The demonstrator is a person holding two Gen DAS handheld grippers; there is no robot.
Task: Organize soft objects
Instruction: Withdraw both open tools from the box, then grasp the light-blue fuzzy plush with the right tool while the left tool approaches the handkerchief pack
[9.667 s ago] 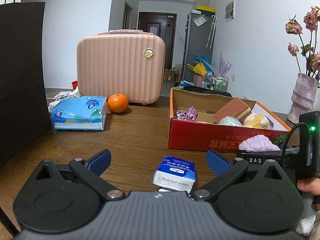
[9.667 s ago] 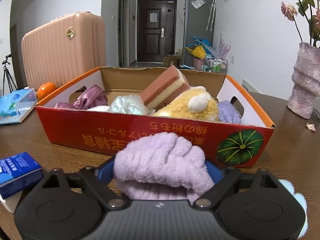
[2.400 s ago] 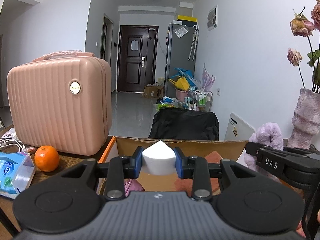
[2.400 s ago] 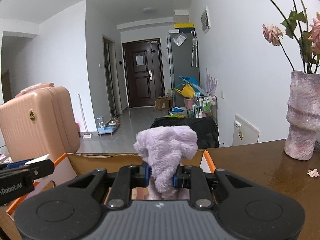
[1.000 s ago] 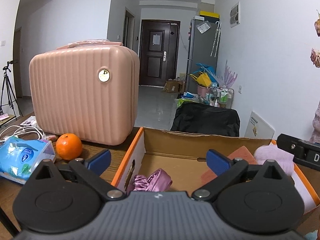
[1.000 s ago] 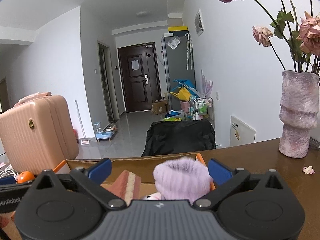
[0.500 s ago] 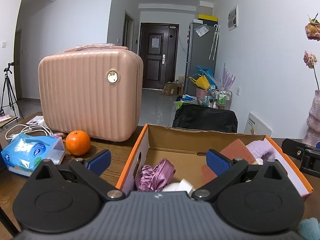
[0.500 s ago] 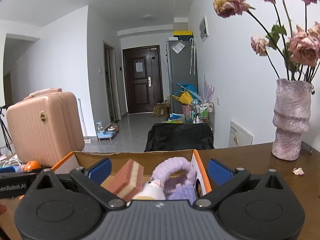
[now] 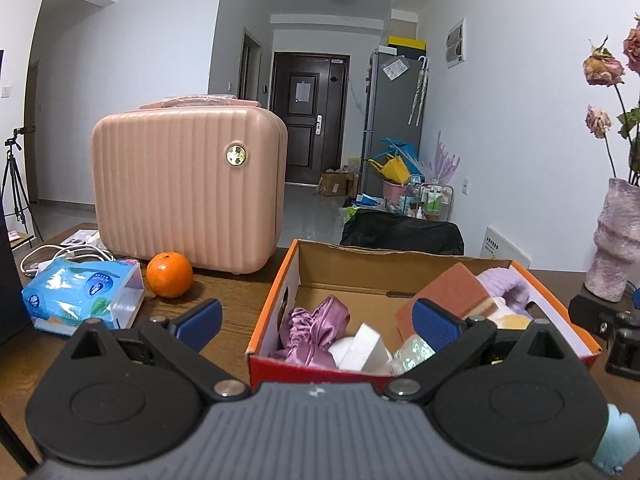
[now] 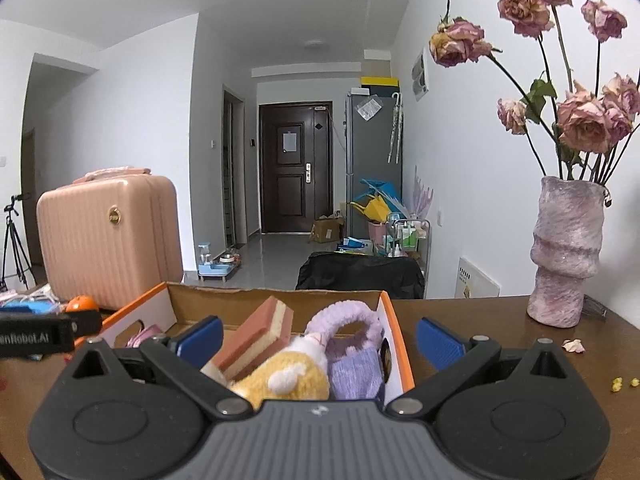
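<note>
Wooden table (image 9: pixel 240 300) with cardboard box (image 9: pixel 288 280) of sponge (image 9: pixel 448 292), purple plush (image 10: pixel 344 320), satin scrunchie (image 9: pixel 308 332); both grippers' fingers apart, empty.

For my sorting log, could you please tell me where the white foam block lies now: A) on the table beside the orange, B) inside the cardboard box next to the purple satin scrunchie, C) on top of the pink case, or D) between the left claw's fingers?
B: the white foam block rests inside the cardboard box, against the purple satin scrunchie; the left claw is open and empty.
</note>
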